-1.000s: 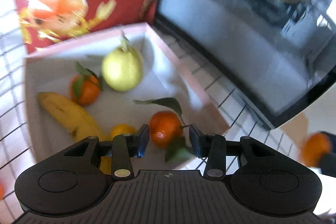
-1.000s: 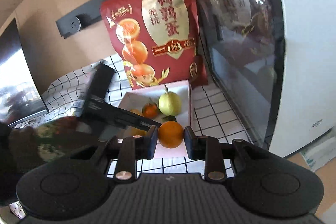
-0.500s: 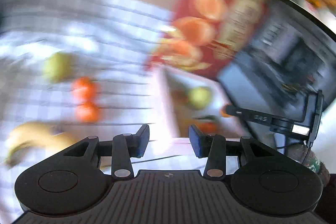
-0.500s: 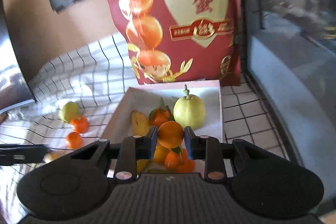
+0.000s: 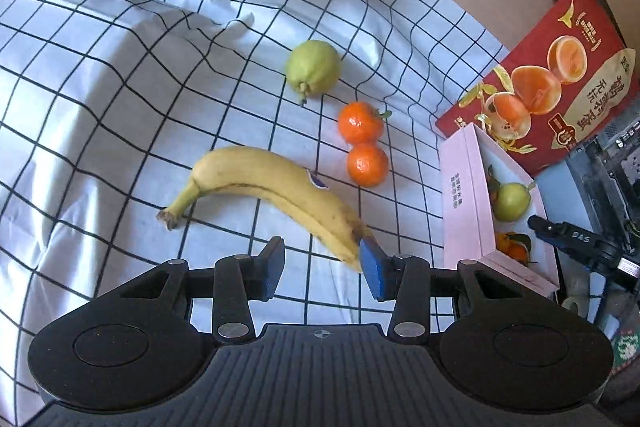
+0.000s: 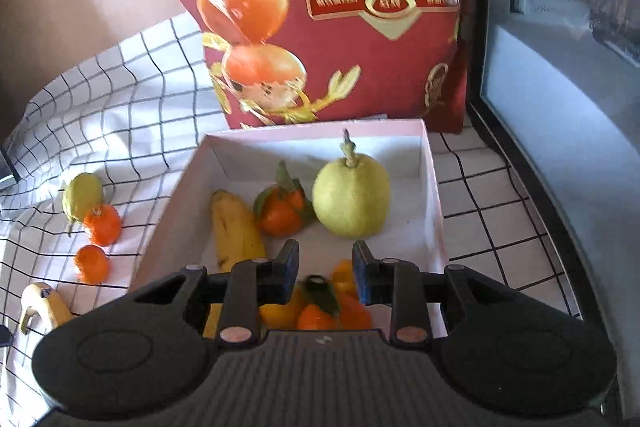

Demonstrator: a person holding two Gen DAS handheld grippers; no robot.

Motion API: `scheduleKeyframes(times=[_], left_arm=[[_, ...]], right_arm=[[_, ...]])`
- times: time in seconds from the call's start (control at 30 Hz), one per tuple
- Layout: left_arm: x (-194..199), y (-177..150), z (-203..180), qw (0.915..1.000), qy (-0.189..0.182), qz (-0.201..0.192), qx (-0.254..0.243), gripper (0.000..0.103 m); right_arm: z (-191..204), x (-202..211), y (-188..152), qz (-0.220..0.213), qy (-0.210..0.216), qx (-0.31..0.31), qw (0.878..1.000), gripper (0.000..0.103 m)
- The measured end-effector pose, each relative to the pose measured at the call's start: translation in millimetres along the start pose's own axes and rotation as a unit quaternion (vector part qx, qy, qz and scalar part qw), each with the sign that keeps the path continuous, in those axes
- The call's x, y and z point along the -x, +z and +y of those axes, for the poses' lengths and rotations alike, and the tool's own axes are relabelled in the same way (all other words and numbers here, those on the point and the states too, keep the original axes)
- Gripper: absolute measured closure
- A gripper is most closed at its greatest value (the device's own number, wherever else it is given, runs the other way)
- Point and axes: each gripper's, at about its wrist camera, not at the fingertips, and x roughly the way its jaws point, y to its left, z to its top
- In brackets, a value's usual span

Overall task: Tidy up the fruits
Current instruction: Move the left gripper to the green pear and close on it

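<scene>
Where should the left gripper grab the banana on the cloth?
Mid-body of the banana, coming down from above with the left gripper turned across its width. It lies flat and curved on the checked cloth; the middle is thickest, while stem and tip taper.

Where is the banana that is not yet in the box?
In the left wrist view the banana lies on the checked cloth, left of the pink box, just below two mandarins; its tip is near the left gripper.

Black ribbed tongs (image 5: 322,269) with blue pads (image 5: 372,267) and silver screws.
</scene>
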Motion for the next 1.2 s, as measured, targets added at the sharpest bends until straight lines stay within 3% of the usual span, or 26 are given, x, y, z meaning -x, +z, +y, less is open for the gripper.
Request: scheduleKeyframes(times=[0.13, 0.23, 0.43, 0.53, 0.67, 0.8, 0.9, 1.17, 1.2], left_arm=[[-4.0, 2.2, -2.6, 0.9999, -0.009, -0.004, -0.002, 0.057], [-8.3, 5.7, -2.1, 0.9999, -0.013, 0.000, 0.000, 0.057], [-10.7, 20.9, 1.0, 0.9997, -0.018, -0.011, 0.008, 0.057], [-8.3, 44.0, -8.8, 0.9984, -0.012, -0.044, -0.033, 0.057], [-19.7, 82.9, -32.0, 0.9906, 0.016, -0.067, -0.118, 0.057], [-50.1, 112.4, -54.7, 0.9794, 0.044, -0.062, -0.187, 0.057], [-77.0, 124.1, -61.2, 0.9729, 0.082, -0.060, -0.208, 0.057], [-121.5, 137.4, -57.0, 0.9716, 0.103, -0.030, -0.211, 0.057], [-125.4, 138.6, -55.7, 0.9717, 0.109, -0.027, -0.208, 0.053]], right_arm=[[19.5, 24.2, -2.9, -0.034, 0.007, 0.026, 0.999, 0.066], [41.4, 42.3, -8.2, -0.061, 0.018, 0.065, 0.996, 0.057], [97.4, 55.2, -22.7, -0.057, 0.095, 0.149, 0.983, 0.054], [122.2, 52.6, -33.5, -0.047, 0.123, 0.161, 0.978, 0.054], [149.0, 48.9, -53.7, -0.031, 0.160, 0.162, 0.973, 0.054], [166.8, 44.4, -75.7, -0.013, 0.161, 0.182, 0.970, 0.054], [167.9, 42.5, -86.8, 0.001, 0.163, 0.177, 0.971, 0.054], [146.1, 36.1, -115.0, 0.038, 0.144, 0.133, 0.980, 0.054], [144.9, 34.9, -118.1, 0.042, 0.141, 0.129, 0.981, 0.054]])
